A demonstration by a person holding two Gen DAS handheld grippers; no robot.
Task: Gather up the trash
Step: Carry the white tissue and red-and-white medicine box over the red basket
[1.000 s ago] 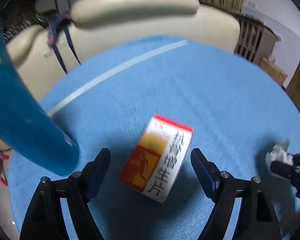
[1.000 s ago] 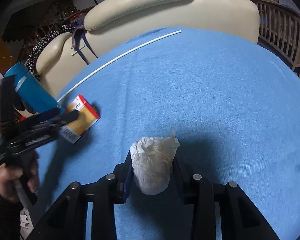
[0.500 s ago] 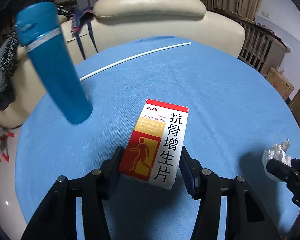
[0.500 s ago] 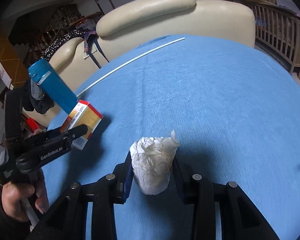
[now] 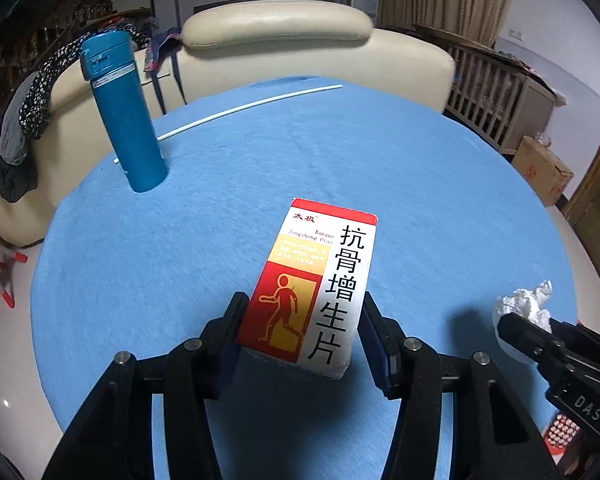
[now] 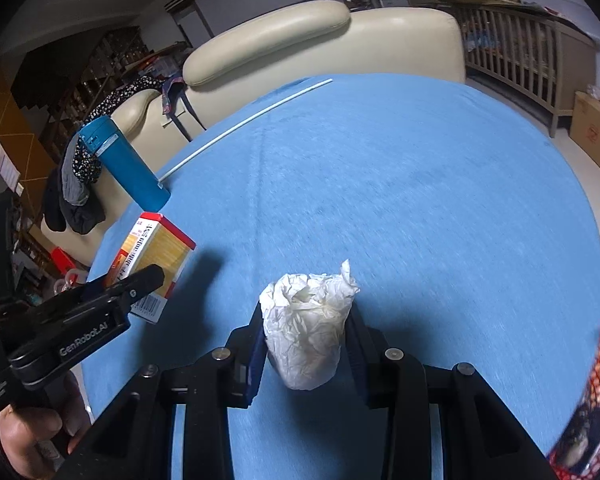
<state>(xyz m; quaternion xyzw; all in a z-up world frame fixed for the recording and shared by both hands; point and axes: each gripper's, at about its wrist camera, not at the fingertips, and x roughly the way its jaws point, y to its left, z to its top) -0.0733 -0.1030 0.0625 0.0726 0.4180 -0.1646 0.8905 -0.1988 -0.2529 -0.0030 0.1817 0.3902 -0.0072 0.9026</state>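
My left gripper (image 5: 302, 328) is shut on a red, yellow and white medicine box (image 5: 314, 284) and holds it above the round blue table (image 5: 400, 168). The box also shows in the right wrist view (image 6: 152, 258), in the left gripper (image 6: 140, 286). My right gripper (image 6: 306, 334) is shut on a crumpled white tissue ball (image 6: 306, 330), lifted over the table. The tissue (image 5: 526, 306) and the right gripper also show at the right in the left wrist view.
A tall blue flask (image 5: 124, 114) stands at the table's far left edge. A thin white rod (image 5: 236, 112) lies across the far side. A cream sofa (image 5: 300, 44) is behind the table. A red basket (image 6: 592, 396) sits at the lower right.
My left gripper closed on the medicine box and lifted it up and back from the flask. The right gripper kept hold of the tissue and rose slightly.
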